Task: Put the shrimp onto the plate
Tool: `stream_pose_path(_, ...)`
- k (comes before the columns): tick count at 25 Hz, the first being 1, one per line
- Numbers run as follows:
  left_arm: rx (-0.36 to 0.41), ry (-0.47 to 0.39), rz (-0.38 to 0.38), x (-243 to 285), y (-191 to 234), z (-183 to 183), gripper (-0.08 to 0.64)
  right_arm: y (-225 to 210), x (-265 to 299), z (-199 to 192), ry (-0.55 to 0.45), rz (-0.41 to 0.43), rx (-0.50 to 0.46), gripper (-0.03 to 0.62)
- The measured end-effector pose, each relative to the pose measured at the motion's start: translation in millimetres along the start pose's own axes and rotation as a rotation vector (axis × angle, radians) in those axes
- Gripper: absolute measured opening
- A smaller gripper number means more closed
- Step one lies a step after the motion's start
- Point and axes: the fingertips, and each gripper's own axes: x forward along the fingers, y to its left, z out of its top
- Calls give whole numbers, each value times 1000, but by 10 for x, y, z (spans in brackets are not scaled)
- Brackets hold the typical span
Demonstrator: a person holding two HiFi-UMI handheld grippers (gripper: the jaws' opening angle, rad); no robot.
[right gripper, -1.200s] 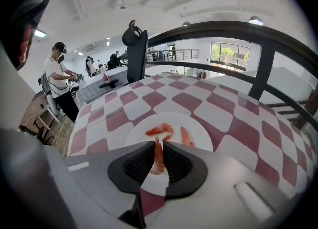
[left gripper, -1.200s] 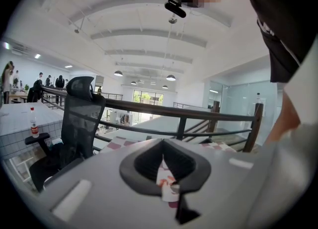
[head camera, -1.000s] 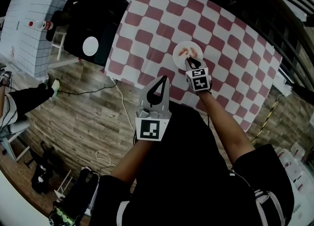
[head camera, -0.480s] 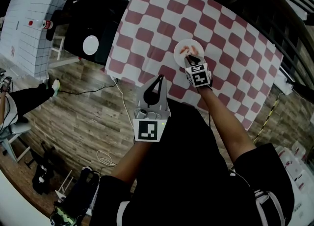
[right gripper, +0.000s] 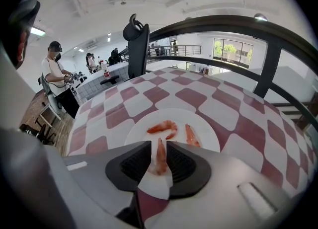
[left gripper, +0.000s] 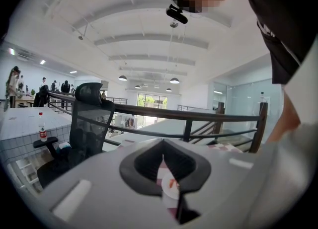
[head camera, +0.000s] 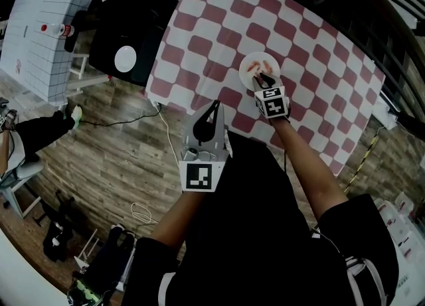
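Observation:
A white plate (head camera: 251,72) (right gripper: 203,126) lies on the red-and-white checked tablecloth (head camera: 319,46). Two orange shrimp (right gripper: 164,126) (right gripper: 192,135) rest in the plate's middle. A third shrimp (right gripper: 160,157) lies at the plate's near rim, between the jaws of my right gripper (head camera: 265,81) (right gripper: 158,148). Those jaws are opening and their pads stand just off the shrimp. My left gripper (head camera: 214,105) (left gripper: 163,146) hovers off the table's near edge, tips together, holding nothing. Through its slit a sliver of the plate (left gripper: 172,195) shows.
A black office chair (head camera: 123,32) (right gripper: 137,39) stands beyond the table's left edge on the wood floor (head camera: 113,158). A black railing (right gripper: 258,29) runs past the table's far side. People stand at desks (right gripper: 54,74) far to the left.
The right gripper crept a little further over the plate's near rim, and its jaws spread off the shrimp. The left gripper stayed put.

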Motion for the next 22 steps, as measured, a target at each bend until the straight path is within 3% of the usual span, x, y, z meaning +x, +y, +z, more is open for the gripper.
stream_pose_path(7, -12, 1, -26, -12, -11, -32, 8, -43, -172, 56, -22, -18, 40, 97)
stream_pose_path(17, -15, -13, -114, 43, -74, 64, 8, 32, -494, 333, -110, -15, 104, 87)
stream_pose_path(22, -1, -27, -167, -20, -76, 175, 8, 67, -795, 415, -155, -53, 154, 67)
